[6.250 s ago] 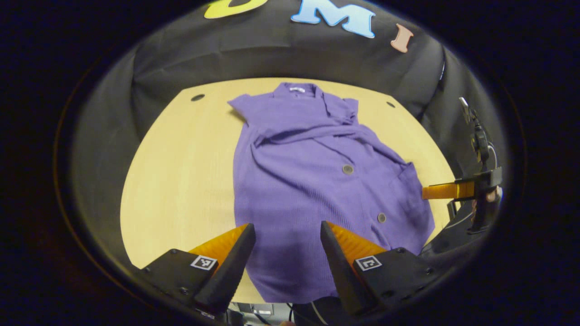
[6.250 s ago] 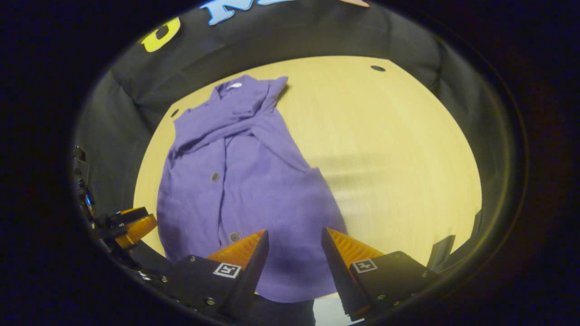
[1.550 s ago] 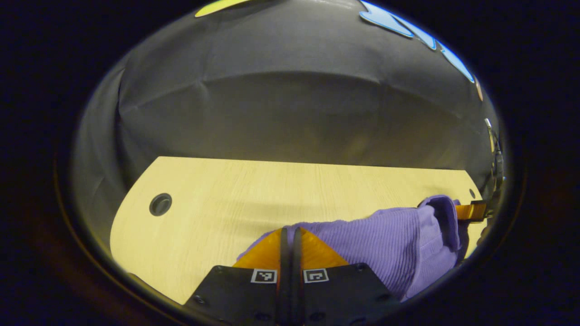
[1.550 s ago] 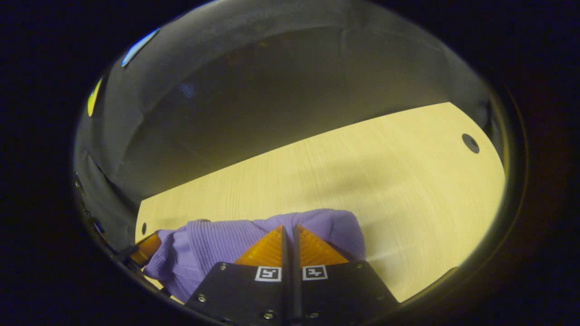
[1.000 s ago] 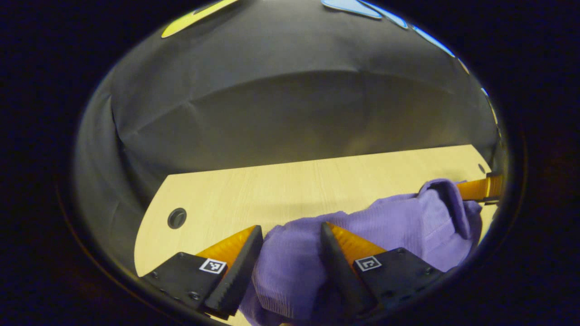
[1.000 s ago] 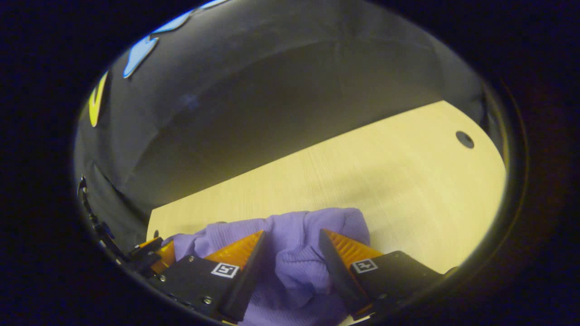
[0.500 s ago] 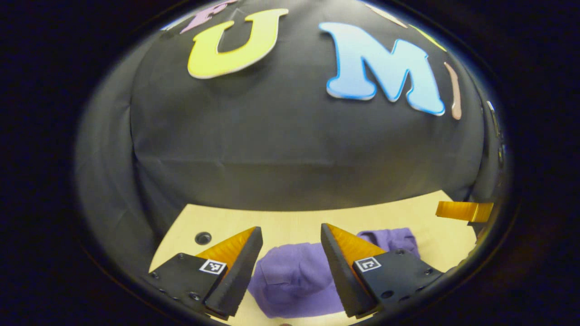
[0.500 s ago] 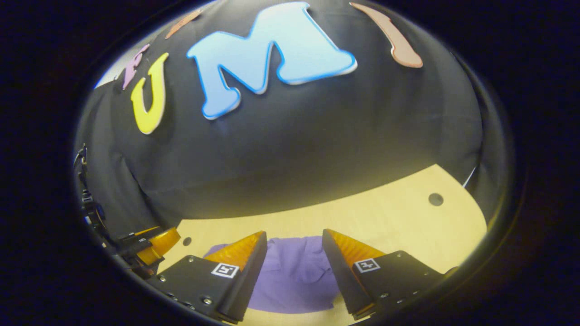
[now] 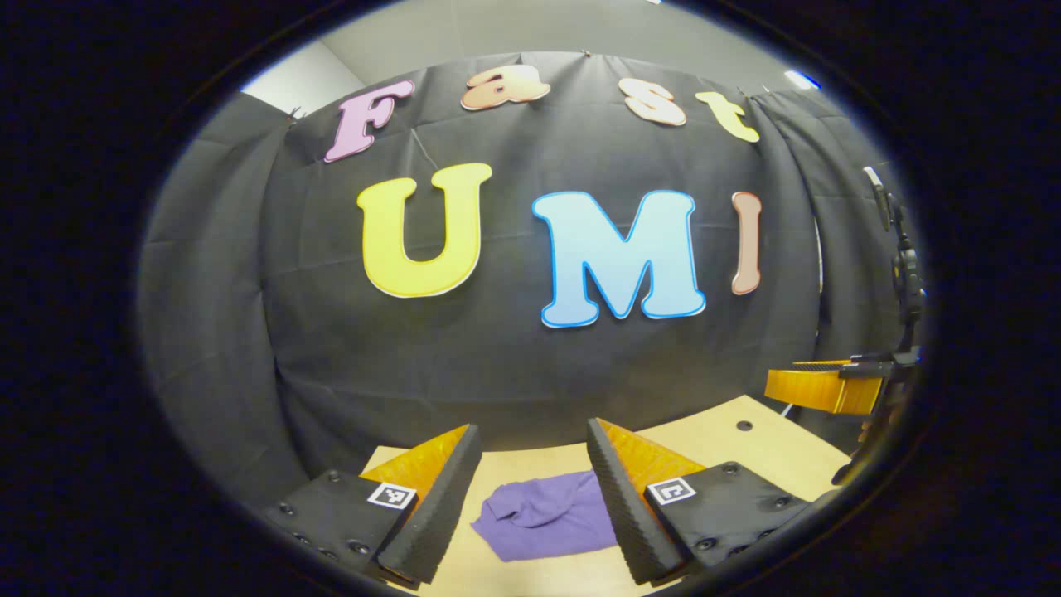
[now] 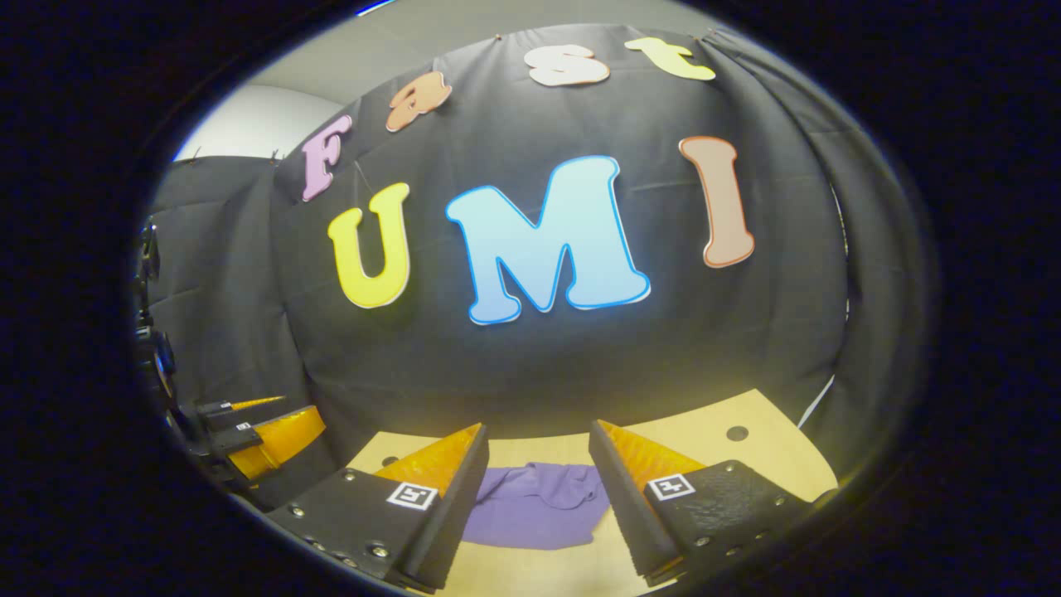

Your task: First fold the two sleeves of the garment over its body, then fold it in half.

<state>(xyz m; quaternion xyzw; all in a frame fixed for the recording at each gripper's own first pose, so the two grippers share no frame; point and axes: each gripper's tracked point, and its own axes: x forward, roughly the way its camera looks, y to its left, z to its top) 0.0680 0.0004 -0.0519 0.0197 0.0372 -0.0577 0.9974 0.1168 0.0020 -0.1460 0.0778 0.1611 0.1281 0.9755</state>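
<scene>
Purple garment (image 9: 547, 516) lies bunched in a compact fold on the table (image 9: 704, 439), bottom centre of both views. Left gripper (image 9: 530, 489) and right gripper (image 10: 535, 489) both spread wide, grasping nothing, raised above it. Fold looks done; next, judge tidiness.

Garment (image 9: 547, 514) partly hidden behind tongs' fingers (image 9: 617, 497).

A pale wooden table (image 9: 775, 448) with small round holes (image 10: 736, 433) is seen below the black cloth wall (image 9: 514, 365).
</scene>
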